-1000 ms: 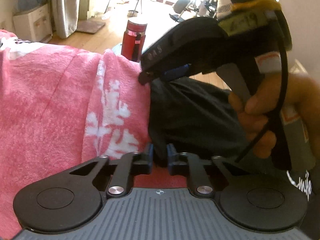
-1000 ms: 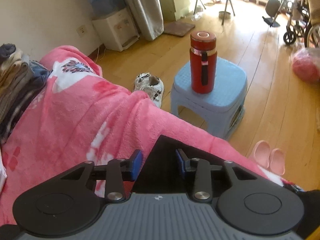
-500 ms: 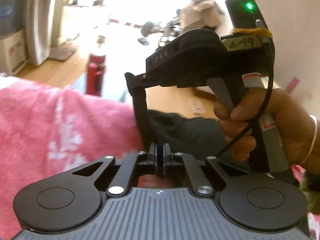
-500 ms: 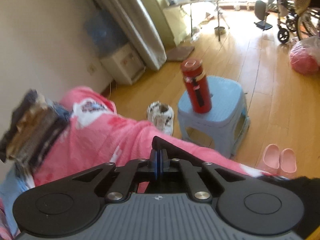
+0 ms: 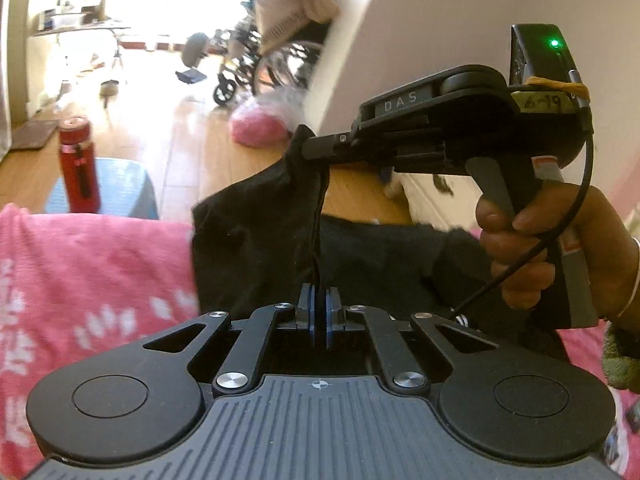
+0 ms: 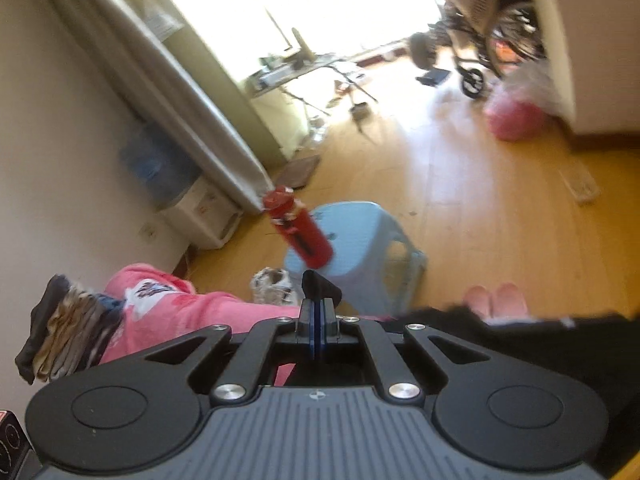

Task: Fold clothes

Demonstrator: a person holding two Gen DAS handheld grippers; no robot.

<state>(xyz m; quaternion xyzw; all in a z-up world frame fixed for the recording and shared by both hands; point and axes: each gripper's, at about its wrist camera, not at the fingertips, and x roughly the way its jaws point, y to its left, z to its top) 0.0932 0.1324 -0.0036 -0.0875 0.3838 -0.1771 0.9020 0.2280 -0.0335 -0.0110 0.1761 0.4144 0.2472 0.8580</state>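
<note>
Nearest in the left wrist view, the left gripper (image 5: 320, 314) is seen clenched on a thin edge of the black garment (image 5: 256, 236), the blue pads pressed together with cloth between them. From that pinch the garment is drawn upward and away to the right gripper (image 5: 308, 146), whose tip is seen from the side clamped on another bunch of the same cloth; the hand (image 5: 548, 248) squeezing its trigger is shown only in this view. The rest of the garment is spread over the pink blanket (image 5: 92, 264), which is covered with white patterning. In the right wrist view the right gripper (image 6: 318, 320) is seen from behind, its pads closed on a small tuft of the black garment (image 6: 320, 288) that sticks up past them, while more black cloth is trailed off to the right. A stack of folded clothes (image 6: 68, 332) at the far left end of the blanket is shown only here, as are a white shoe (image 6: 272, 284) and pink slippers (image 6: 496, 300) on the wooden floor. Beyond the blanket, a red bottle (image 5: 78, 166) standing on a light blue stool (image 6: 360, 240) is caught by both views, and a wheelchair (image 5: 256, 68) is seen farthest off, by the bright window.
</note>
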